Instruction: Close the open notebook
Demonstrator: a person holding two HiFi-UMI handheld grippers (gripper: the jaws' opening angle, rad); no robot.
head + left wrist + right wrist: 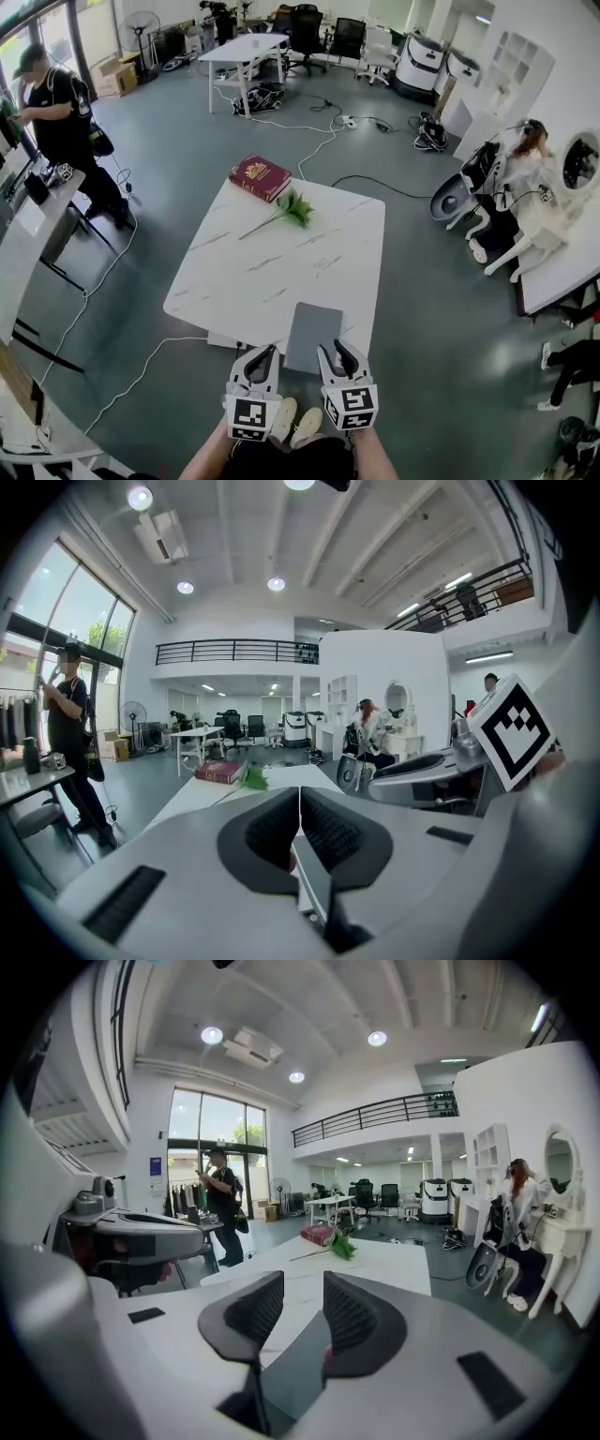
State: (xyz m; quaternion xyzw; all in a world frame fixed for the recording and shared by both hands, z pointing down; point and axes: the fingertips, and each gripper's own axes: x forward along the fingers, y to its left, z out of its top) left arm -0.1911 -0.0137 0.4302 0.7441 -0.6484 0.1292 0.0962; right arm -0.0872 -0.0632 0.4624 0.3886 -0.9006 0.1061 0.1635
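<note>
White tabletop [272, 272] in a busy office. The grey notebook [312, 336] lies flat at the tabletop's near edge and looks closed already, its long side running toward the far edge. Both tongs hover there: left tongs [265, 351] clenched and empty, right tongs [334, 349] parted, empty, nearer it.
</note>
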